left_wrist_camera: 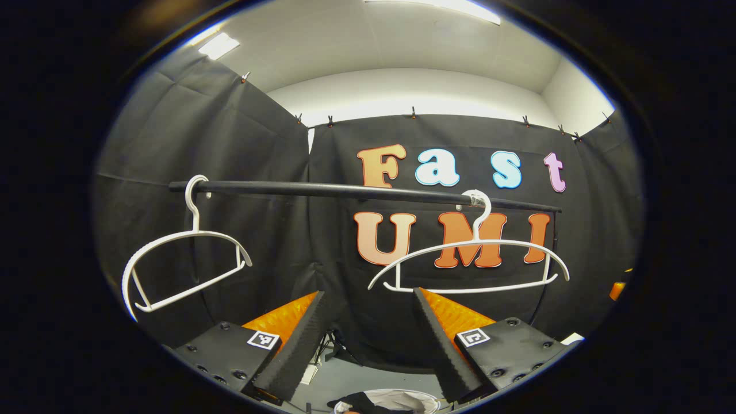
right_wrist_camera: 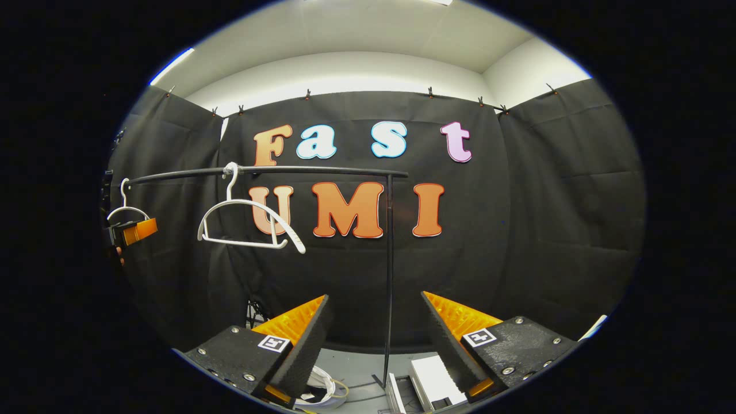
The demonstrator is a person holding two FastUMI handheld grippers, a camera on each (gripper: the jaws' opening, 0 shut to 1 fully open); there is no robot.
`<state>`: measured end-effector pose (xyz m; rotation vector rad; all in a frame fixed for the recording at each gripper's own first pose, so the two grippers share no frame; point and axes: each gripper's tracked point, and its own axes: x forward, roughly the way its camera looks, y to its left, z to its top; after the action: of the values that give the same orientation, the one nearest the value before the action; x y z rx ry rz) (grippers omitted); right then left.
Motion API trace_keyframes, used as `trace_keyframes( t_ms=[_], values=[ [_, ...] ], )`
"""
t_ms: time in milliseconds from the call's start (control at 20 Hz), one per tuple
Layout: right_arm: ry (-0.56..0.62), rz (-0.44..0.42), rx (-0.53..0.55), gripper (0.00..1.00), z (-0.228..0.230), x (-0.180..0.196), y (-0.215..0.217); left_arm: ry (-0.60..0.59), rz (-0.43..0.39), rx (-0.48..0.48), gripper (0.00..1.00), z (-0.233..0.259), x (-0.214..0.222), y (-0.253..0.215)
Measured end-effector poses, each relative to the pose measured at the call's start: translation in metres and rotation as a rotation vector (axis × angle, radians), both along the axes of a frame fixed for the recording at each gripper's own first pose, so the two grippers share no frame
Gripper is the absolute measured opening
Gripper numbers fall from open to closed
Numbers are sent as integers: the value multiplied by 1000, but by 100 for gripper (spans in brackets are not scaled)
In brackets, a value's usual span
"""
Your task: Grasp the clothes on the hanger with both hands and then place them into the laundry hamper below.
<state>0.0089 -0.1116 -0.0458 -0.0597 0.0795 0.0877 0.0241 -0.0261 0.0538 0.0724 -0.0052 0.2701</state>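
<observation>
White plastic hangers [left_wrist_camera: 468, 253] [left_wrist_camera: 184, 259] hang bare on the black rail [left_wrist_camera: 356, 191] at mid-frame. Dark and white clothes [left_wrist_camera: 385, 402] lie at bottom centre. Left claw [left_wrist_camera: 368, 345] and right claw [right_wrist_camera: 374, 345] gape wide, empty.

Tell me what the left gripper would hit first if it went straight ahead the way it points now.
Probably the bare white hanger on the rail, just above the open left gripper; depth is unclear, so it could pass beneath and reach the black cloth wall.

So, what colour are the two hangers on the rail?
Both hangers are white, on a black rail; clearest in the left gripper view.
</observation>
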Motion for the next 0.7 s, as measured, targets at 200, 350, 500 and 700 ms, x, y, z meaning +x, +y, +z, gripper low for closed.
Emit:
trace_keyframes(
  t_ms=[200, 350, 500, 700],
  values=[
    [-2, -11, 7, 94, 3, 1, 8, 2, 13, 23, 96, 6, -6, 19],
    [-15, -26, 11, 94, 8, 2, 18, 3, 21, 35, 96, 10, -11, 36],
    [-22, -37, 17, 94, 11, -1, 31, 1, 20, 28, 96, 16, -18, 52],
    [-43, -53, 1, 94, 16, -5, 46, -19, 12, 28, 96, 25, -24, 72]
  ],
)
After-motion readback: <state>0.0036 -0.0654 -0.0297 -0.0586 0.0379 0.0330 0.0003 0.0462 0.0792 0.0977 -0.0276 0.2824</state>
